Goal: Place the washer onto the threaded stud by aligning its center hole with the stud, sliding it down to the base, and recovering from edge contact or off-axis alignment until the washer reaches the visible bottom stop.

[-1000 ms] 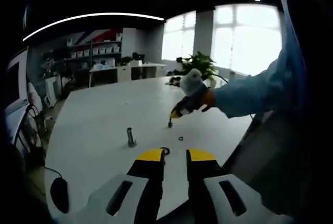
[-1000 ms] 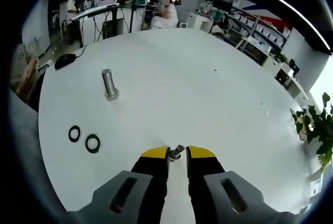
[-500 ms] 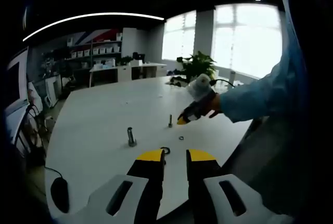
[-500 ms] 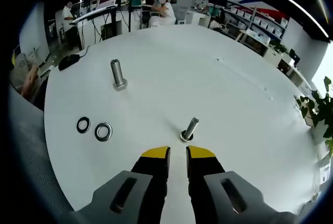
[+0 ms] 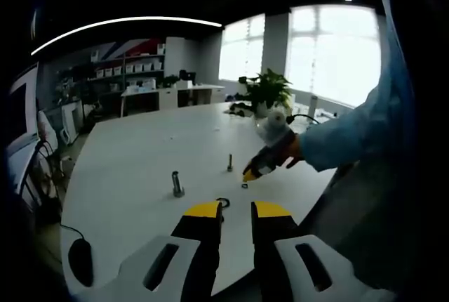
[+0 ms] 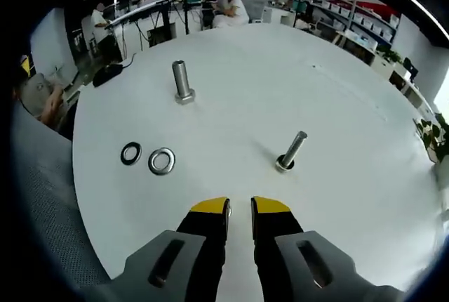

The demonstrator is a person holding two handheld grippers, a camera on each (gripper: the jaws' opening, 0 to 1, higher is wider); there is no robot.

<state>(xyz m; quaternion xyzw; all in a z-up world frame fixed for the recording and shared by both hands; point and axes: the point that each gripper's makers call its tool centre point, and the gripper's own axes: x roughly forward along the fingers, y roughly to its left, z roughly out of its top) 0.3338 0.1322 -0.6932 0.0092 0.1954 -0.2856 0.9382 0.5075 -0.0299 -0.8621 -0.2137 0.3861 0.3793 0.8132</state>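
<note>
A round white table [image 6: 231,70] is carrying everything, its bare top running out toward 12 o'clock in the right gripper view, where desks and seated people are sitting beyond its far edge. In the left gripper view a potted plant [image 5: 265,90] is standing past the table at about 1 o'clock, before bright windows.

The right gripper [image 6: 239,208] is hanging above the table with its yellow-tipped jaws a narrow gap apart and nothing between them. In the left gripper view it is showing at about 2 o'clock, with a pale blue sleeve [image 5: 344,137] behind it.

A thick bolt [image 6: 182,83] is standing upright at about 11 o'clock in the right gripper view, well apart from the rest. The slimmer threaded stud [image 6: 292,152] is standing at about 2 o'clock, leaning in the picture, with open table between it and the jaws.

The left gripper [image 5: 236,211] is also holding its jaws narrowly parted and empty.

The bright washer [image 6: 161,161] is lying flat at about 10 o'clock, with a dark ring [image 6: 130,153] just beside it; whether the two are touching is hard to tell.
</note>
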